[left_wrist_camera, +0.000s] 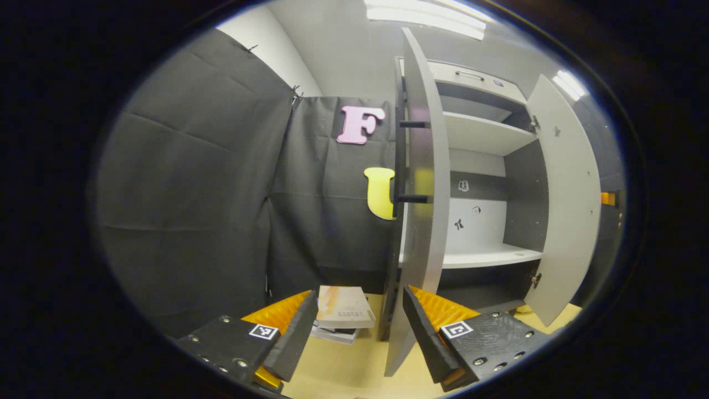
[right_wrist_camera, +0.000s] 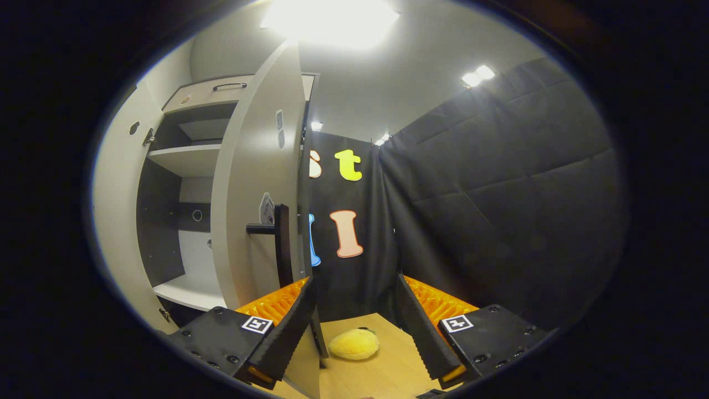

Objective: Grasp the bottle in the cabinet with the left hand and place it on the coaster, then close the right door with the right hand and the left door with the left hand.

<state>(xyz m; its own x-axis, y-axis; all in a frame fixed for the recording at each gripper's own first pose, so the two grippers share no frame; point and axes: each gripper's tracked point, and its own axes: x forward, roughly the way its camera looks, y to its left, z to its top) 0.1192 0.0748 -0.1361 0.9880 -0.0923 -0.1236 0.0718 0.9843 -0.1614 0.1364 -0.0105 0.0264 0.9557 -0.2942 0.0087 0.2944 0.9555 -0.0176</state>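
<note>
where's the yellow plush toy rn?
Right gripper view: the yellow plush toy lies on the wooden tabletop, low centre, between the open fingers, right of the cabinet door.

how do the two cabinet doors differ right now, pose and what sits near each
In the left gripper view, the pale grey left door stands edge-on just ahead of the open left gripper, its two dark handle posts showing; the pale grey right door hangs farther off, showing its inner face. A stack of books lies by the left door; a yellow plush toy lies near the right door. Both doors are open.
</note>
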